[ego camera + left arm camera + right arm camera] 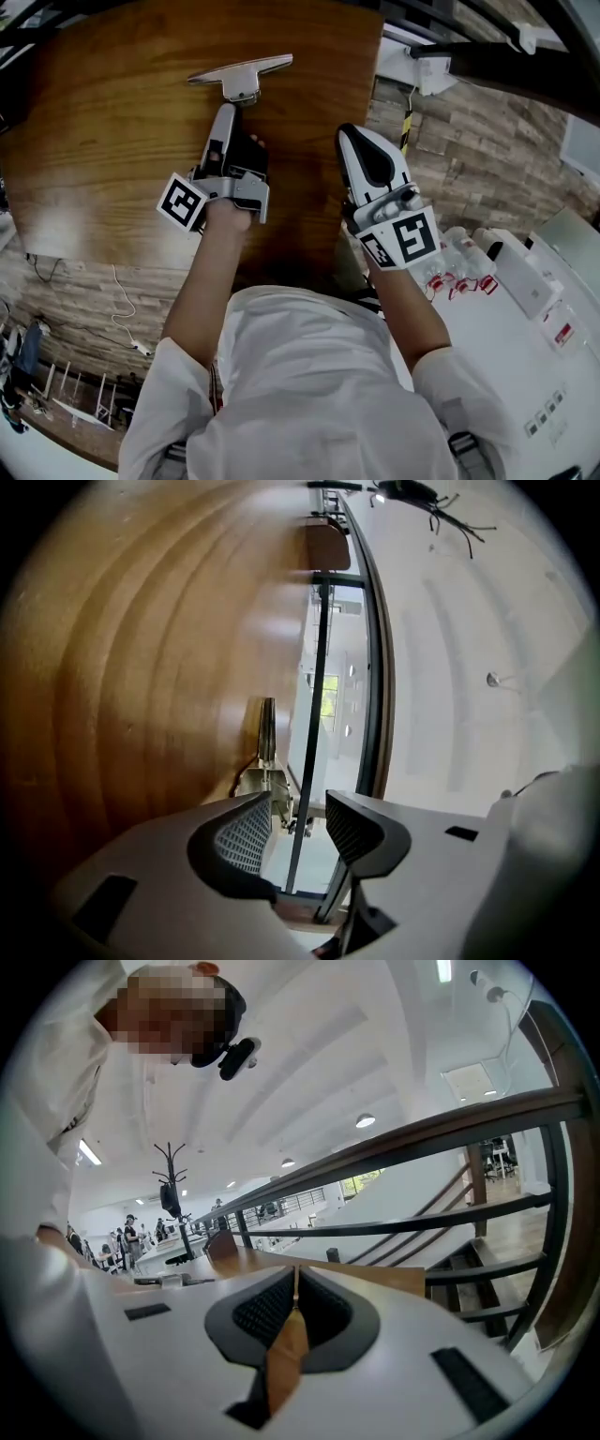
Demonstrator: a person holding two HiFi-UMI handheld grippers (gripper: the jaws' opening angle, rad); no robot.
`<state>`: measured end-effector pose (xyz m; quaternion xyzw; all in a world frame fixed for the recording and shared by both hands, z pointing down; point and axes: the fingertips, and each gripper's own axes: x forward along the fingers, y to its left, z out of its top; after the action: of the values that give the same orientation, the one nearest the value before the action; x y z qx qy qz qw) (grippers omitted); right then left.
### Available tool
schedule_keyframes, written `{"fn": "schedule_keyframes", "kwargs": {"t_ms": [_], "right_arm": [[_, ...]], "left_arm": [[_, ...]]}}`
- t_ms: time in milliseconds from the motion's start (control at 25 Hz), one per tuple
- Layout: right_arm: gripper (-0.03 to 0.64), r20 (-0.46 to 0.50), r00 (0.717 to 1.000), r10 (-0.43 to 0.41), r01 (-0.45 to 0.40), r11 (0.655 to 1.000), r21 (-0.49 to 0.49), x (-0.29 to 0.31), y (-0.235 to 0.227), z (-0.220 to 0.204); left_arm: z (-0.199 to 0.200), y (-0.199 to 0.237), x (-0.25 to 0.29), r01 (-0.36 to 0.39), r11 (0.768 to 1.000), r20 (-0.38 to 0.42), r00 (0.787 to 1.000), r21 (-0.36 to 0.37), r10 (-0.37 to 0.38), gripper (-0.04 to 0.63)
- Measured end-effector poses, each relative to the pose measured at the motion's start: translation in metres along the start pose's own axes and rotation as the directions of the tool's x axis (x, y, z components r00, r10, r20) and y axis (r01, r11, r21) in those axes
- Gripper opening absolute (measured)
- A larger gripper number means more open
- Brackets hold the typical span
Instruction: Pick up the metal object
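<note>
Though unclear overhead, left gripper (298,829) fingers (240,838) gape.

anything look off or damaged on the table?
Nothing stands out. The metal object lies on the table, looks intact, just ahead of the open left gripper, not gripped. The right gripper is shut and empty by the table's edge.

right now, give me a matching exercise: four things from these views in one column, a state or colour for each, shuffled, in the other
1 metal object
2 left gripper
3 right gripper
4 table

a jaws together
b brown wood
c jaws apart
d silvery, lying on the table

Pairs: 1-d, 2-c, 3-a, 4-b
</note>
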<state>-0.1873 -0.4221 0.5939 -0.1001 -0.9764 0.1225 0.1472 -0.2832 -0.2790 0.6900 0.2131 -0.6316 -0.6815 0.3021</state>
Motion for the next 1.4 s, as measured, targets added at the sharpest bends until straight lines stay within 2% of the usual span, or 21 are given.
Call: {"fn": "schedule_keyframes", "kwargs": {"t_ms": [120, 240, 480, 600, 840, 1120, 1400], "right_arm": [[0.029, 0.008, 1.0, -0.006, 0.006, 1.0, 0.012, -0.002, -0.003, 0.0], [0.029, 0.003, 1.0, -0.007, 0.007, 1.0, 0.013, -0.006, -0.008, -0.003], [0.029, 0.006, 1.0, -0.029, 0.029, 0.999, 0.024, -0.015, -0.019, -0.003], [0.029, 0.006, 0.999, -0.036, 0.035, 0.999, 0.032, -0.018, -0.024, -0.003], [0.029, 0.005, 0.999, -0.038, 0.038, 0.997, 0.063, -0.021, -0.022, -0.008], [0.029, 0.008, 0.999, -0.049, 0.048, 0.995, 0.088, -0.025, -0.024, -0.01], [0.029, 0.016, 0.998, -0.057, 0.055, 0.994, 0.091, -0.032, -0.025, -0.011]], "left_arm": [[0.004, 0.001, 0.005, 0.01, 0.999, 0.041, 0.999, -0.041, -0.008, 0.179], [0.001, 0.007, 0.009, -0.003, 0.998, 0.049, 0.999, -0.066, 0.007, 0.179], [-0.001, 0.007, 0.016, -0.001, 0.999, 0.049, 0.999, -0.053, 0.004, 0.179], [-0.002, 0.014, 0.02, -0.029, 0.998, 0.052, 0.998, -0.051, 0.032, 0.176], [-0.001, 0.018, 0.022, -0.067, 0.997, 0.057, 0.996, -0.035, 0.069, 0.091], [-0.002, 0.014, 0.024, -0.055, 0.998, 0.069, 0.996, -0.044, 0.058, 0.041], [-0.001, 0.015, 0.022, -0.051, 0.997, 0.083, 0.995, -0.061, 0.056, 0.023]]}}
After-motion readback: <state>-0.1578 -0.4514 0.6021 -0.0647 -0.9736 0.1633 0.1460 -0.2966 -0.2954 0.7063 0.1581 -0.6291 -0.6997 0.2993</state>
